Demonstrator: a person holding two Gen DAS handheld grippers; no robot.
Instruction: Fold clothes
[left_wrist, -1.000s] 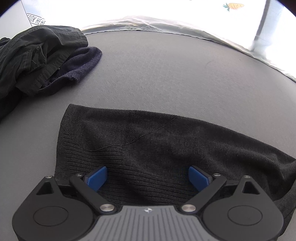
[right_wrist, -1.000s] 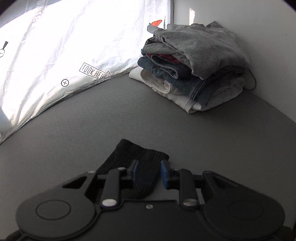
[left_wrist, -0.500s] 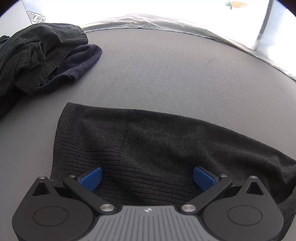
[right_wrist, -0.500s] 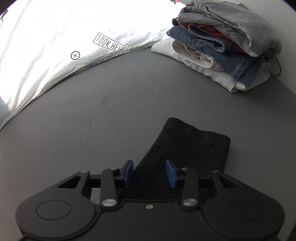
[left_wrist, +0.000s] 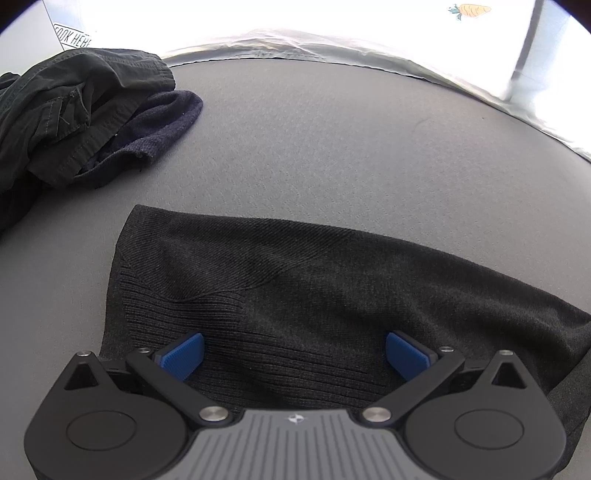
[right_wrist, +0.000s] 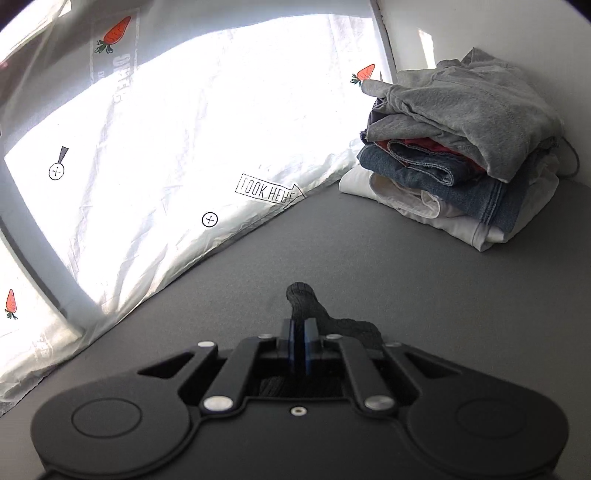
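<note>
A dark charcoal knit sweater (left_wrist: 314, 280) lies flat on the grey table (left_wrist: 332, 147). My left gripper (left_wrist: 294, 355) is open, its blue pads wide apart over the sweater's ribbed hem. My right gripper (right_wrist: 298, 338) is shut on a bunched ribbed end of the same sweater (right_wrist: 306, 302), which pokes up past the blue fingertips; the rest is hidden under the gripper body.
A pile of unfolded dark clothes (left_wrist: 74, 122) lies at the far left. A stack of folded clothes (right_wrist: 461, 155), grey on top with denim and white below, stands at the far right against the wall. A white printed sheet (right_wrist: 166, 166) borders the table's back edge.
My right gripper has closed on the sweater's ribbed end and lifted it, bunching the cloth. My left gripper's jaws have opened wider and it stays over the hem.
</note>
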